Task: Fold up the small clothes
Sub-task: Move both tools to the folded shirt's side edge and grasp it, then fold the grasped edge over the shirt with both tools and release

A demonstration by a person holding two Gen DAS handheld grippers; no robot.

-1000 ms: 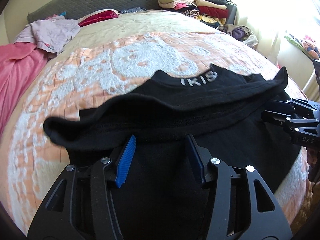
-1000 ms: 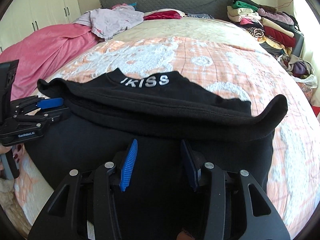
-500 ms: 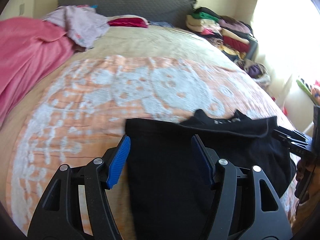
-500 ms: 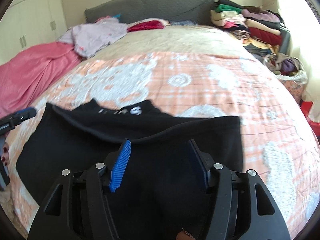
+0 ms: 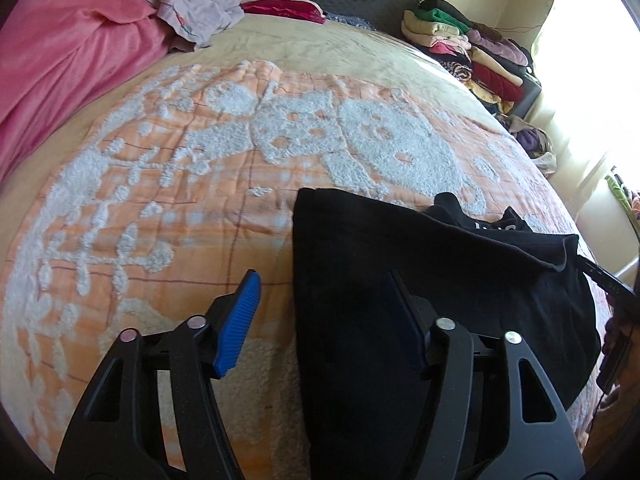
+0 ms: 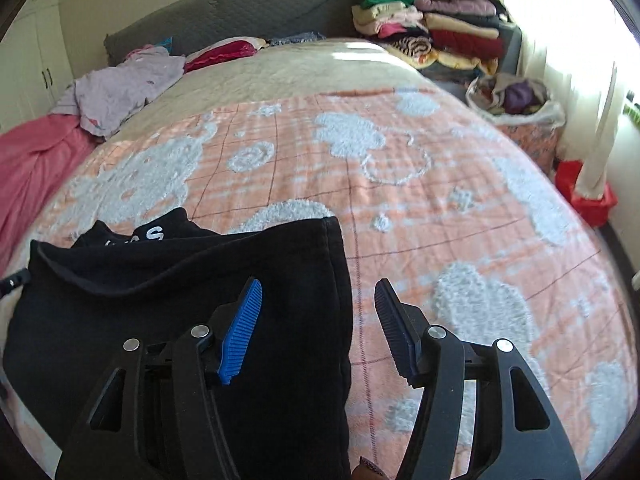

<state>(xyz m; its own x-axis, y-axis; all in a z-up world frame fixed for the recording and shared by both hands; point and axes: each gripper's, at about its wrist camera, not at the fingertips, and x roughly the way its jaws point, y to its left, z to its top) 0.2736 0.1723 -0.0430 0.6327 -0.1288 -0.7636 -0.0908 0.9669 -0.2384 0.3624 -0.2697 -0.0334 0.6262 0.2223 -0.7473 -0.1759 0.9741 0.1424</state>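
A black garment [image 5: 420, 272] with white lettering at its collar lies folded on the orange and white bedspread [image 5: 160, 200]. It also shows in the right wrist view [image 6: 180, 300]. My left gripper [image 5: 320, 304] is open and empty, straddling the garment's left edge. My right gripper [image 6: 318, 312] is open and empty, straddling the garment's right edge. The right gripper's tip shows at the far right of the left wrist view [image 5: 608, 280].
A pink blanket [image 5: 60, 60] and a lilac garment [image 5: 192, 4] lie at the bed's far left. A stack of folded clothes [image 6: 432, 40] sits by the headboard. A basket of clothes [image 6: 520, 104] and a red bin [image 6: 588, 192] stand on the right.
Both grippers have drawn back and apart to the garment's side edges. The raised folded-over hem now lies flat, covering most of the lettering.
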